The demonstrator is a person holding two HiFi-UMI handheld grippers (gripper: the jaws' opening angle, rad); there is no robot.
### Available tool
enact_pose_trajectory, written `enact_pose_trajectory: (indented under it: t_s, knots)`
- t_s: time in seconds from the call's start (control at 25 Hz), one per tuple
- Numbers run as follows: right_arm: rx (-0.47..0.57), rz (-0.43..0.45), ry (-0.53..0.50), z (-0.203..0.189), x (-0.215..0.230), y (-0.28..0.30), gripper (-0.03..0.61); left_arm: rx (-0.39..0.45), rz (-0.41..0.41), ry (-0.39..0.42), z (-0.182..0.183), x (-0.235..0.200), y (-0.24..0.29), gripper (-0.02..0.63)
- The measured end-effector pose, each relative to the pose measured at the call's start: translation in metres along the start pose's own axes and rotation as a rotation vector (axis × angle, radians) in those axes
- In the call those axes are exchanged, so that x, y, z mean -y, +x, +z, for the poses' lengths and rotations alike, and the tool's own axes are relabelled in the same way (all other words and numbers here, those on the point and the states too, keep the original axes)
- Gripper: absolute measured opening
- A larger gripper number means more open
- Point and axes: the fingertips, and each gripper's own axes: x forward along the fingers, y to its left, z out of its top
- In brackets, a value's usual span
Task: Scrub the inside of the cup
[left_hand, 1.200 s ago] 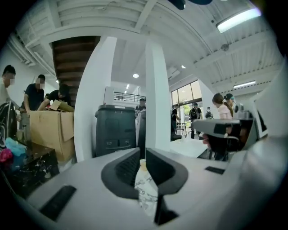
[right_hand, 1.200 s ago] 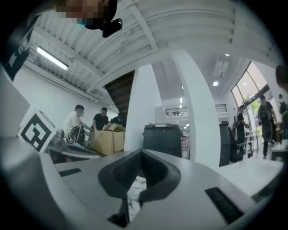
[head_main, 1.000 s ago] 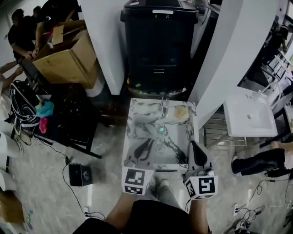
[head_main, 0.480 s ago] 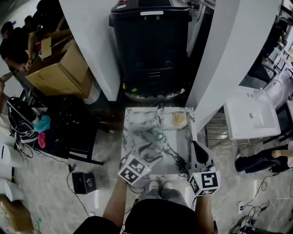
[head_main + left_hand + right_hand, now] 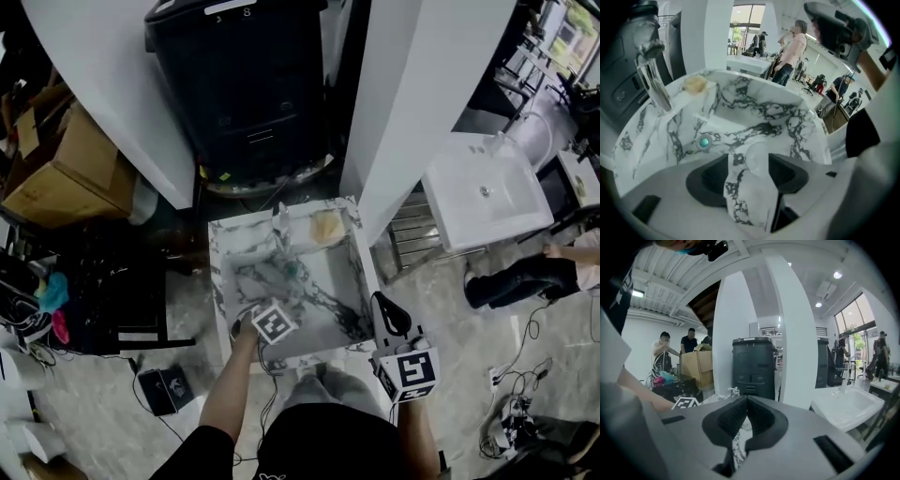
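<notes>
A white marble sink (image 5: 223, 272) with a green drain (image 5: 292, 272) and a faucet (image 5: 279, 220) stands before me. A yellow sponge (image 5: 327, 226) lies on its back right corner. My left gripper (image 5: 266, 324) points steeply down into the basin. Its jaws have just been opening and stand wide in the left gripper view (image 5: 749, 164). A pale translucent round shape, seemingly the clear cup (image 5: 757, 157), lies on the basin floor between them, and the pads are not pressing on it. My right gripper (image 5: 389, 317) hovers at the sink's front right corner, shut and empty (image 5: 746, 416).
A black bin (image 5: 244, 84) stands behind the sink between two white pillars. To the right are a white washbasin (image 5: 483, 192) and a person's legs (image 5: 525, 272). A cardboard box (image 5: 56, 178), a dark rack and cables lie to the left.
My left gripper has dropped from the sink's front edge into the basin, tipped downward and opened. The right gripper has shifted a little and stayed shut.
</notes>
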Motion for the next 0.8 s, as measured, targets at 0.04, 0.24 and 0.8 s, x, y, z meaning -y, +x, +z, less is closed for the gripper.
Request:
enact_pose_trajectory:
  t_s: [0.04, 0.24, 0.8]
  knots:
    - [-0.01, -0.002, -0.003, -0.002, 0.001, -0.001, 0.009, -0.018, -0.009, -0.006, -0.003, 0.0, 0.009, 0.267]
    - [-0.033, 0.001, -0.012, -0.006, 0.0, 0.001, 0.009, -0.062, -0.009, -0.023, 0.0, -0.006, 0.037, 0.154]
    - [-0.04, 0.04, -0.005, -0.008, -0.012, 0.011, 0.008, 0.116, 0.032, -0.318, -0.016, -0.008, -0.006, 0.032]
